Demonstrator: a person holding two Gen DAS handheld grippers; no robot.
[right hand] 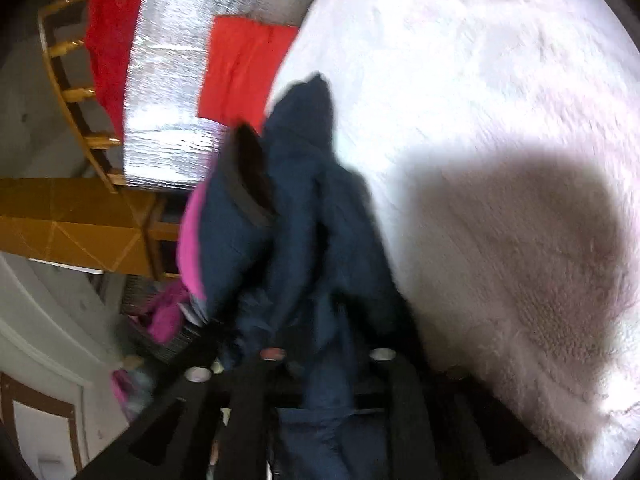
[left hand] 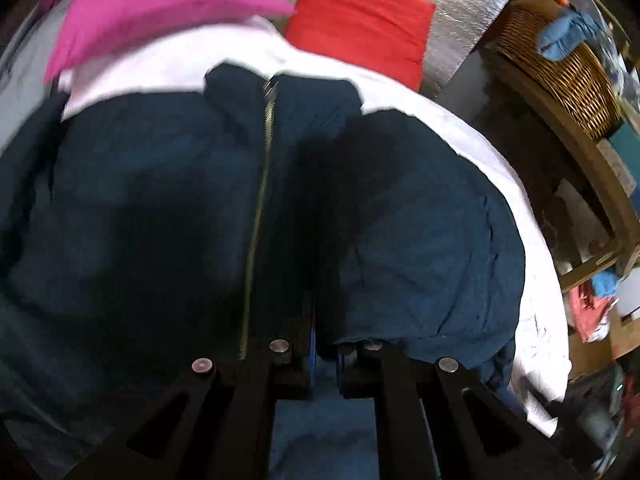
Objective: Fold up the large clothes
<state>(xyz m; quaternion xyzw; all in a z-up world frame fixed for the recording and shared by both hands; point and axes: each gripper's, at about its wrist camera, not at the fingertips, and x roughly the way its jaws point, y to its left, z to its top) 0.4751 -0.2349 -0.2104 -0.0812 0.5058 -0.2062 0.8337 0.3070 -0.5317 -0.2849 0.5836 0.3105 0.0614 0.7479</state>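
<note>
I judge the fold barely begun — my left gripper (left hand: 324, 344) is clenched on the navy jacket (left hand: 160, 200), right gripper (right hand: 324, 356) loosened around its fabric.

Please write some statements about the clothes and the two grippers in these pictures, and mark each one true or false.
1. The navy jacket has a zipper. True.
2. The jacket lies on a green blanket. False: the white blanket is under it.
3. The left gripper stands wide open. False: it is shut.
4. A wicker basket stands beside the bed. True.
5. Navy fabric passes between the fingers of the right gripper. True.
</note>
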